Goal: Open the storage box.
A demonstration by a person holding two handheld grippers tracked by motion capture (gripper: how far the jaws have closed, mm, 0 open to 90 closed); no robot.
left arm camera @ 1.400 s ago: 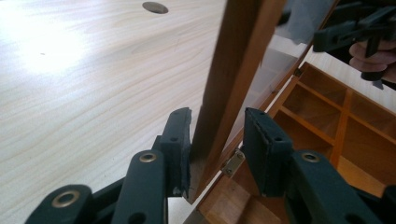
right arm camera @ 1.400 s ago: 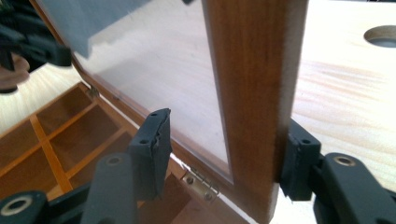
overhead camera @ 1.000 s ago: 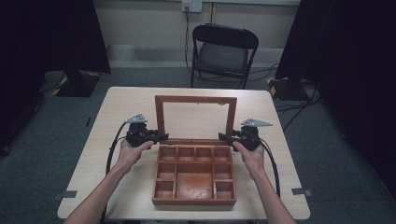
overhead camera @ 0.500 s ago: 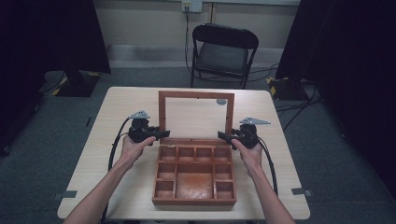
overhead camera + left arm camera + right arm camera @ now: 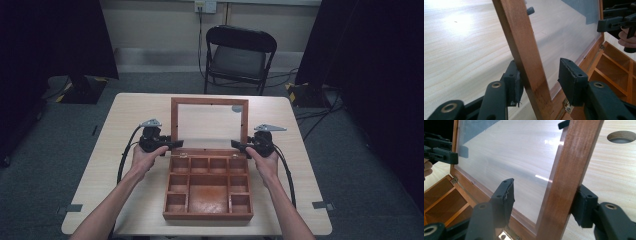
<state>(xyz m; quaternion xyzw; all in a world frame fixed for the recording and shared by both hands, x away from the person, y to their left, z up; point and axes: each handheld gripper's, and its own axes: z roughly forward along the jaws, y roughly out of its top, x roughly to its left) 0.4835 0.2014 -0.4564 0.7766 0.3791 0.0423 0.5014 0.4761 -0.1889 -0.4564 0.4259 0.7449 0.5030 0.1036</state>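
A wooden box [image 5: 207, 216] with several compartments sits on the table, its glass-paned lid [image 5: 209, 101] standing up at the back. My left gripper [image 5: 176, 145] straddles the lid's left rail [image 5: 521, 45] low down. One pad [image 5: 515, 80] touches the rail's back, and the other pad [image 5: 571, 75] stands apart in front of the glass, so it is open. My right gripper [image 5: 235, 145] straddles the right rail [image 5: 569, 170] the same way. Its outer pad [image 5: 584, 205] rests against the wood and its inner pad [image 5: 505, 192] stays clear of the pane, so it is open too.
The light wooden table [image 5: 125, 115] has a round cable hole [image 5: 621, 137] behind the lid. A black folding chair [image 5: 240, 55] stands beyond the far edge. Dark curtains hang at both sides. Cables trail from both grippers along the forearms.
The lid has swung up a little to stand more upright. Both grippers moved slightly away from the person with it.
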